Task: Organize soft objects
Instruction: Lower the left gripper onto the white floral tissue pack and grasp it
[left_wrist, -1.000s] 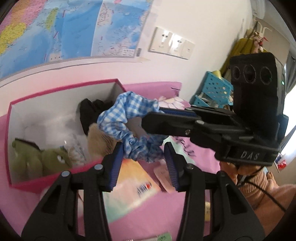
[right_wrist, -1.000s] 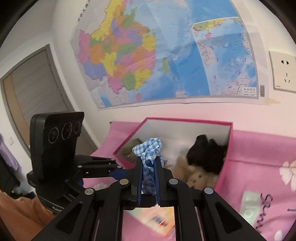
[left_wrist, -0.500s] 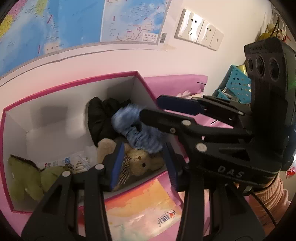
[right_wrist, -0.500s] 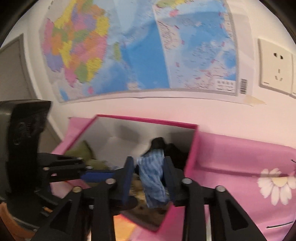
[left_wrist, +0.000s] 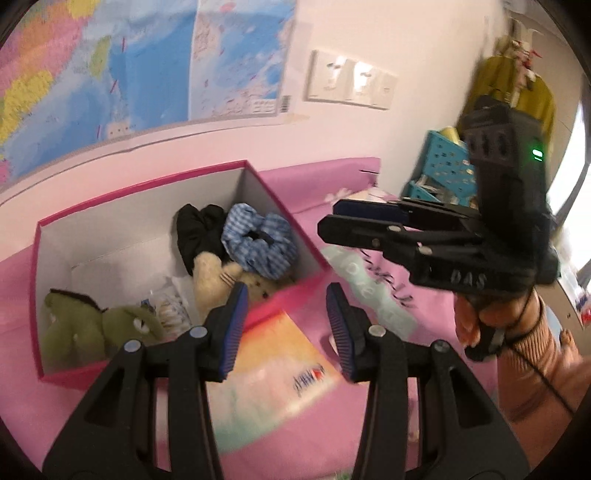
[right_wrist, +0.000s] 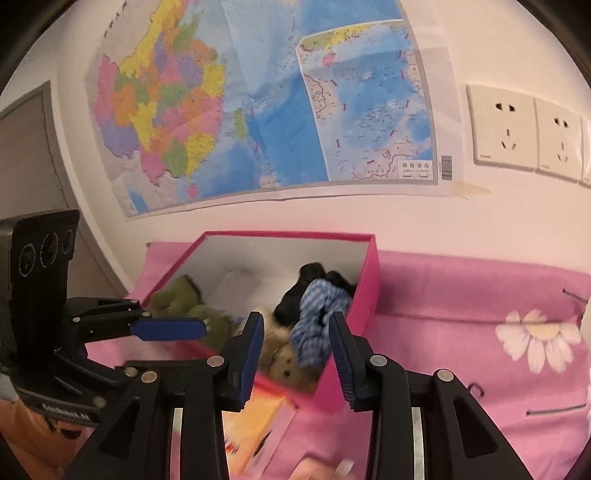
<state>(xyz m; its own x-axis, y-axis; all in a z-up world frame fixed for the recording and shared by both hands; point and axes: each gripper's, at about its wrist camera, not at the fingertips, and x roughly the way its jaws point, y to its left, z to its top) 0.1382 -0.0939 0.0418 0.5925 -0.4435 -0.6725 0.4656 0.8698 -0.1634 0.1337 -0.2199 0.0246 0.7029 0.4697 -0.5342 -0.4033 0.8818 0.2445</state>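
Observation:
A blue checked scrunchie (left_wrist: 260, 243) lies in the pink box (left_wrist: 147, 184), on a tan teddy bear (left_wrist: 218, 273) and beside a black soft item (left_wrist: 195, 232). A green plush (left_wrist: 99, 325) lies at the box's left end. The scrunchie also shows in the right wrist view (right_wrist: 317, 321), inside the box (right_wrist: 365, 280). My left gripper (left_wrist: 284, 332) is open and empty just in front of the box. My right gripper (right_wrist: 295, 354) is open and empty, above the box's near right corner; it also shows in the left wrist view (left_wrist: 365, 221).
The box stands on a pink flowered cloth (right_wrist: 480, 295) against a wall with a map (right_wrist: 258, 103) and sockets (right_wrist: 517, 129). A colourful booklet (left_wrist: 273, 373) lies in front of the box. Blue baskets (left_wrist: 443, 173) stand at the far right.
My right gripper opened and let go of the scrunchie, which dropped into the box onto the teddy bear. Both grippers have since pulled back from the box.

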